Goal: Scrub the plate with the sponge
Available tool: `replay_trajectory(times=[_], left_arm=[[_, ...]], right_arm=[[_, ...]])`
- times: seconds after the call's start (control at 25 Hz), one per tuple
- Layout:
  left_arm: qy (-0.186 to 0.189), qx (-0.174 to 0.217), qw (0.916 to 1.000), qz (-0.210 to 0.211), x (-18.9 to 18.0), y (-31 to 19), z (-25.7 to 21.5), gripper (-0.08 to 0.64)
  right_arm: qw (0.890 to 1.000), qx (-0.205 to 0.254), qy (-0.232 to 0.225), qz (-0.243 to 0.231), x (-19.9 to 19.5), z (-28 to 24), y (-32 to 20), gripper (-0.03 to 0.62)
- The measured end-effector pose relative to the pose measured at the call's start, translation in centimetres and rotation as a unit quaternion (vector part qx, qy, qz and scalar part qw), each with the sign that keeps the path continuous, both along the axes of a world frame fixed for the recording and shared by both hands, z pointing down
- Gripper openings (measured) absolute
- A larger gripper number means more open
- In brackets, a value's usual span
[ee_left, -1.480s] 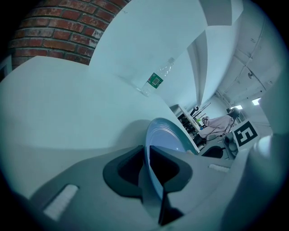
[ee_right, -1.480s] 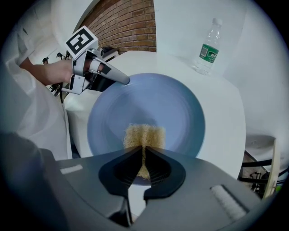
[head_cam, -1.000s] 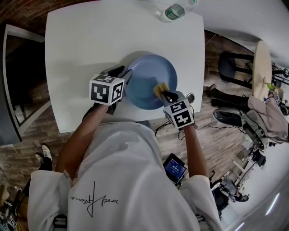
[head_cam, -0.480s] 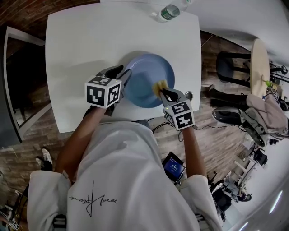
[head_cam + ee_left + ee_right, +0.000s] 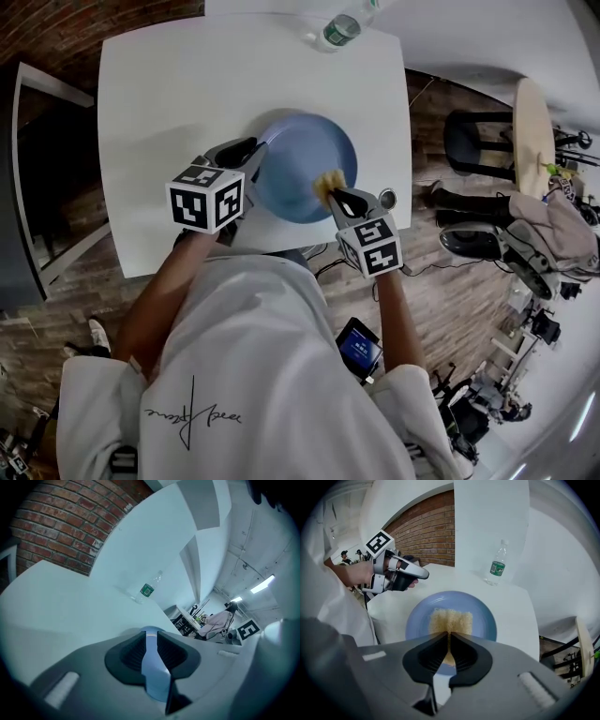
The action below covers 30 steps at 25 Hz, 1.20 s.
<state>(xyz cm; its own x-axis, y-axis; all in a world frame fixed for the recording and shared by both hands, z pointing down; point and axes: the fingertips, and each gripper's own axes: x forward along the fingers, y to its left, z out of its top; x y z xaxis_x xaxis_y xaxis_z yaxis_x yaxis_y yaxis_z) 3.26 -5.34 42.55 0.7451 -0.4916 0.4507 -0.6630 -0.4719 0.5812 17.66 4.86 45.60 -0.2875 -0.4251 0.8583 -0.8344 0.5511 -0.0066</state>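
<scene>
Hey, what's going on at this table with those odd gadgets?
A person holds a pair of tongs in each hand over a white table. The left tongs have just been closing on the rim of a blue plate, which sits between their jaws. The right tongs pinch a yellow sponge over the plate's middle; whether it touches the plate I cannot tell. A water bottle stands at the table's far edge.

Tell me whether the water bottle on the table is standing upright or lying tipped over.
Upright: the water bottle stands on its base near the far edge of the table, cap uppermost.
</scene>
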Motion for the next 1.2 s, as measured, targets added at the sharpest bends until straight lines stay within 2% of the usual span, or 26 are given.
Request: replay_trajectory(times=[0.16, 0.4, 0.64, 0.88, 1.2], left_arm=[[-0.006, 0.043, 0.999, 0.009, 0.0, 0.2, -2.1, 0.064], [0.007, 0.066, 0.9973, 0.031, 0.5, 1.5, -4.6, 0.038], [0.025, 0.081, 0.9951, 0.05, 0.7, 2.7, -6.6, 0.028], [0.048, 0.104, 0.9912, 0.066, 0.5, 3.7, -9.5, 0.014], [0.072, 0.128, 0.9857, 0.082, 0.3, 6.2, -12.0, 0.014]], right_arm=[[1.0, 0.017, -0.004, 0.009, 0.1, -1.0, 0.4, 0.026], [0.999, 0.046, -0.014, 0.016, -0.6, -3.1, 1.0, 0.026], [0.994, 0.084, -0.058, 0.042, -1.8, -5.9, 1.7, 0.026], [0.988, 0.117, -0.08, 0.055, -2.9, -7.9, 2.2, 0.025], [0.976, 0.147, -0.143, 0.076, -4.5, -10.8, 3.5, 0.023]])
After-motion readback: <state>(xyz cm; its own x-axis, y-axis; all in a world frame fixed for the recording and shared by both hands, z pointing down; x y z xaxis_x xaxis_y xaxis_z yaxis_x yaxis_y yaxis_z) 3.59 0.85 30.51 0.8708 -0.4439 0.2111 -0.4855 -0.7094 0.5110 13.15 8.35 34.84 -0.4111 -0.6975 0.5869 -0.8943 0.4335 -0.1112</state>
